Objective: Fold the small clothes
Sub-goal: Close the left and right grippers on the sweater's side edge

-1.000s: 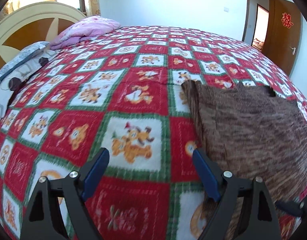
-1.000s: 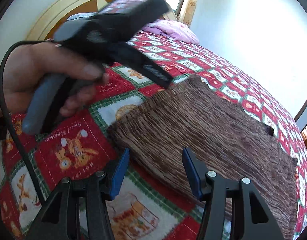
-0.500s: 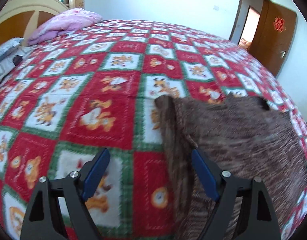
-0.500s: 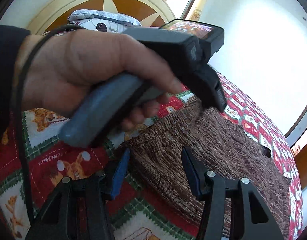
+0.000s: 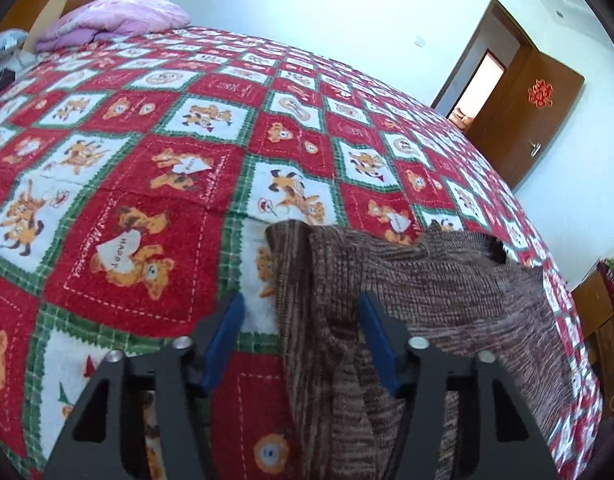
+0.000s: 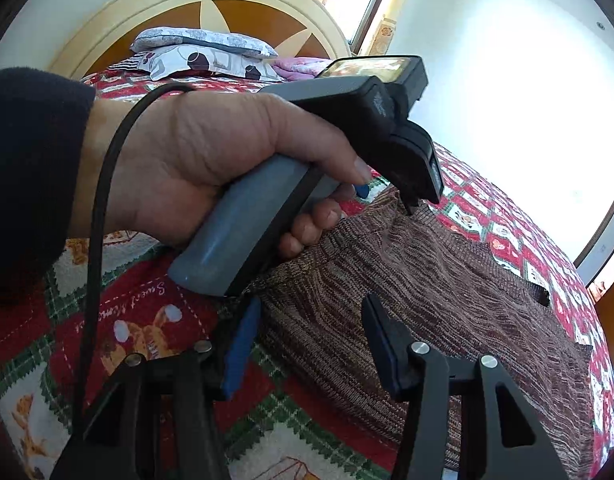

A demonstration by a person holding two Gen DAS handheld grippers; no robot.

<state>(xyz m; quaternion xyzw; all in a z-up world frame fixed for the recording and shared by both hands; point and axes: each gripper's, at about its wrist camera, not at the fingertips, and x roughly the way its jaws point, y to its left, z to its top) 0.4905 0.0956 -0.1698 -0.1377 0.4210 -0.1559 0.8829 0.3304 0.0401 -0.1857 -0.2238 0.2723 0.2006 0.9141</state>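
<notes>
A brown knit garment [image 5: 447, 292] lies spread on the red patchwork quilt [image 5: 147, 184]. Its left edge is bunched into a ridge. My left gripper [image 5: 301, 332] straddles that ridge and its jaws are closing. The right pad touches the knit, while a strip of quilt still shows beside the left pad. In the right wrist view, a hand [image 6: 211, 152] holds the left gripper [image 6: 387, 200] over the garment's [image 6: 447, 300] far edge. My right gripper [image 6: 311, 344] sits at the near corner, closing a little, with the cloth between its pads but not pinched.
A pink folded duvet [image 5: 119, 20] and patterned pillows [image 6: 203, 56] lie by the cream headboard [image 6: 235, 4]. A black cable [image 6: 103, 200] hangs from the hand-held left gripper. A brown door [image 5: 523, 108] stands open far right, and wooden furniture [image 5: 595, 304] is beside the bed.
My left gripper slid right from bare quilt onto the garment's edge and its jaws narrowed around the bunched cloth. The hand holding it came closer in the right view. My right gripper barely moved.
</notes>
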